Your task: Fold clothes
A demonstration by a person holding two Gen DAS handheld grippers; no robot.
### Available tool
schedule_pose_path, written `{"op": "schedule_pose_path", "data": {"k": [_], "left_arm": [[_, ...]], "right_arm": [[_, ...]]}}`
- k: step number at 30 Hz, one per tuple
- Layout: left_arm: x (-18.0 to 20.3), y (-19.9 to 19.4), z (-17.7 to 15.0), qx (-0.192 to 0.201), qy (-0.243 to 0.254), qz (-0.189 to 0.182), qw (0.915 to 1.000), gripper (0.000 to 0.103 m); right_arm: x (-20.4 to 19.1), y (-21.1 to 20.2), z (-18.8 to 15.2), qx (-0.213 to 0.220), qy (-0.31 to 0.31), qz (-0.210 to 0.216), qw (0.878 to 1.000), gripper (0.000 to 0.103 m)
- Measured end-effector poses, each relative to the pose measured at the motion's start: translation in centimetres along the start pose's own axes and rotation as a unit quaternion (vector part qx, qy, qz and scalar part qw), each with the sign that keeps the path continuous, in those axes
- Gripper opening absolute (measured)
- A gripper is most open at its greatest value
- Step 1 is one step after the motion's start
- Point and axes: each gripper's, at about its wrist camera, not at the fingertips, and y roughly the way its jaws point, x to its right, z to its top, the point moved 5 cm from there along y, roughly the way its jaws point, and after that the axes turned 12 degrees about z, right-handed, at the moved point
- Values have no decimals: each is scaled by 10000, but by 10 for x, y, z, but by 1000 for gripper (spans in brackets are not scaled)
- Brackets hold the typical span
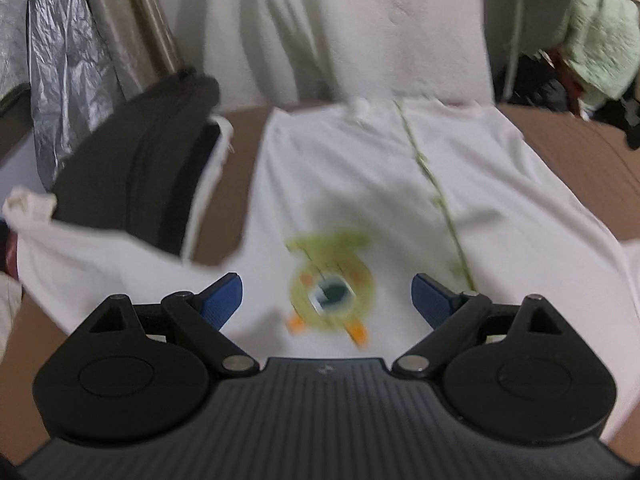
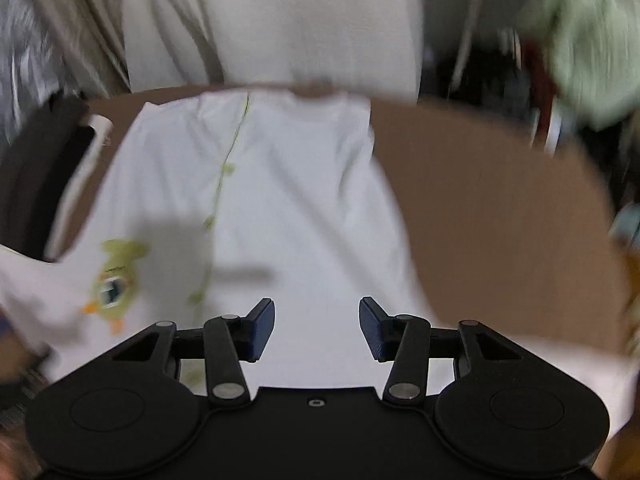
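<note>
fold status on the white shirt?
Done: white shirt lies spread on the brown table, print up. In hand: nothing; left gripper and right gripper are open above it. Left: every fold; sleeves are still out.

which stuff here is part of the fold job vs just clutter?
Job:
white shirt spread on the brown surface
left gripper, open above the shirt
right gripper, open, nothing between the pads

Lying about:
dark garment beside the shirt
pale green quilted cloth
silver plastic sheet
cream cloth hanging behind
</note>
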Motion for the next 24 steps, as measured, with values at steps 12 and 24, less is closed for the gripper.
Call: {"op": "schedule_pose_path", "data": {"k": [12,24], "left_arm": [[14,210,90,155,322,1090,9934,93],[70,328,122,-385,-480,848,9945,93]], "right_arm": [[121,62,43,92,-664,-156,9976,54],[165,180,95,851,1141,1038,9844,55]]}}
